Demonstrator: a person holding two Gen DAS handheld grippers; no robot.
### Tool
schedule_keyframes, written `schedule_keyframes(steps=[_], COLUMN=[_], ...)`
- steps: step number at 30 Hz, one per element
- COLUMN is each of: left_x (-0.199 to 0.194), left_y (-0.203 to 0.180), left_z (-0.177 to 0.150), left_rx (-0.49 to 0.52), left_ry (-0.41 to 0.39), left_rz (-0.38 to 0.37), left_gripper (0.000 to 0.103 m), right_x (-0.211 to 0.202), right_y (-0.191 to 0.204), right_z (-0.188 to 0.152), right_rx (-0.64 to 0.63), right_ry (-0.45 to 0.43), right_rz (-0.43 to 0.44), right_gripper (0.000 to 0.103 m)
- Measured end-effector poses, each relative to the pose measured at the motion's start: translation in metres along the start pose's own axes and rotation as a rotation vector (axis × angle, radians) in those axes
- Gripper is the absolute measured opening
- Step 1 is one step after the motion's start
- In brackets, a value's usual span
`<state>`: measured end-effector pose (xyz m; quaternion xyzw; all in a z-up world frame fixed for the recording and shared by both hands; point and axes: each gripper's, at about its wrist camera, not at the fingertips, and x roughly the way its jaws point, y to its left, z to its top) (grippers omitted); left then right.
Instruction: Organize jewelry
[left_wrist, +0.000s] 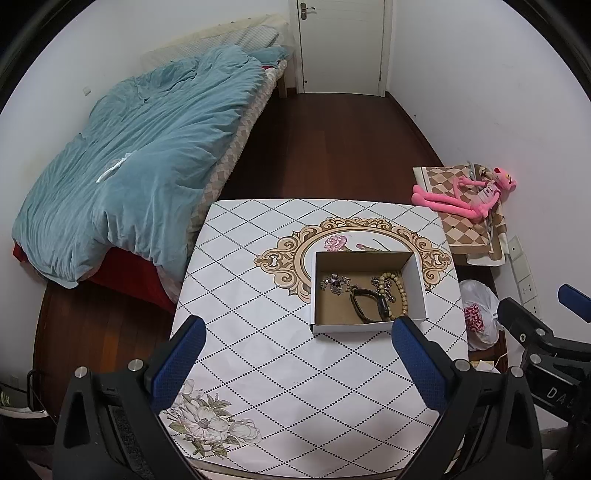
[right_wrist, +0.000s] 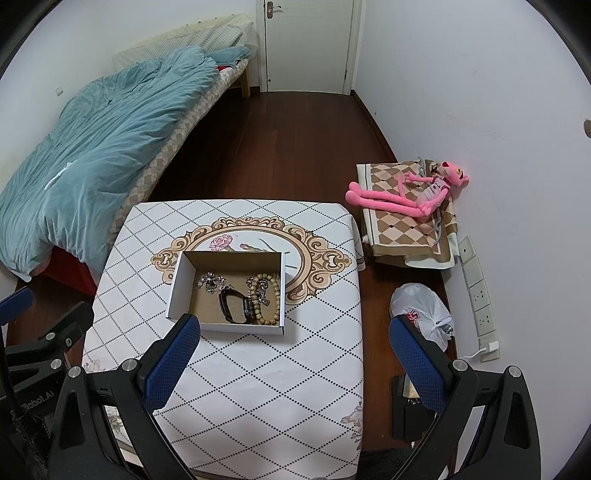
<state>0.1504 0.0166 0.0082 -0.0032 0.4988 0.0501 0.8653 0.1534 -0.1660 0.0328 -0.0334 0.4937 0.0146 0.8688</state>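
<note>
A shallow cardboard box (left_wrist: 417, 291) (right_wrist: 177, 288) sits on the table (left_wrist: 258, 350) (right_wrist: 258, 369) with a patterned white cloth. Inside lie a wooden bead bracelet (left_wrist: 400, 291) (right_wrist: 271, 299), a black watch (left_wrist: 369, 304) (right_wrist: 232, 304), a sparkly crystal piece (left_wrist: 334, 282) (right_wrist: 210, 282) and a small metallic piece (left_wrist: 382, 282) (right_wrist: 260, 288). My left gripper (left_wrist: 299, 332) is open and empty, held above the table in front of the box. My right gripper (right_wrist: 291, 330) is open and empty, over the table's right edge, just right of the box.
A bed with a blue duvet (left_wrist: 140, 155) (right_wrist: 92, 140) stands left of the table. A pink plush toy (left_wrist: 469, 195) (right_wrist: 410, 195) lies on a folded checkered cloth by the right wall. A white plastic bag (left_wrist: 478, 314) (right_wrist: 424, 310) sits on the floor at right. A closed door (left_wrist: 341, 44) is at the back.
</note>
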Motion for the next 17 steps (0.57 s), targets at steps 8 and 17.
schedule_keyframes(steps=[8, 17], left_x=[-0.0003, -0.0048], left_y=[0.0006, -0.002], left_z=[0.0001, -0.0022], left_rx=[0.002, 0.014], left_ry=[0.0, -0.019], left_rz=[-0.002, 0.0], left_gripper=[0.102, 0.102], right_x=[0.0004, 0.0002], right_y=[-0.0002, 0.0003], right_z=[-0.0002, -0.0013], right_rx=[0.0, -0.001], right_ry=[0.0, 0.002], right_rz=[-0.001, -0.002], right_gripper=[0.103, 0.103])
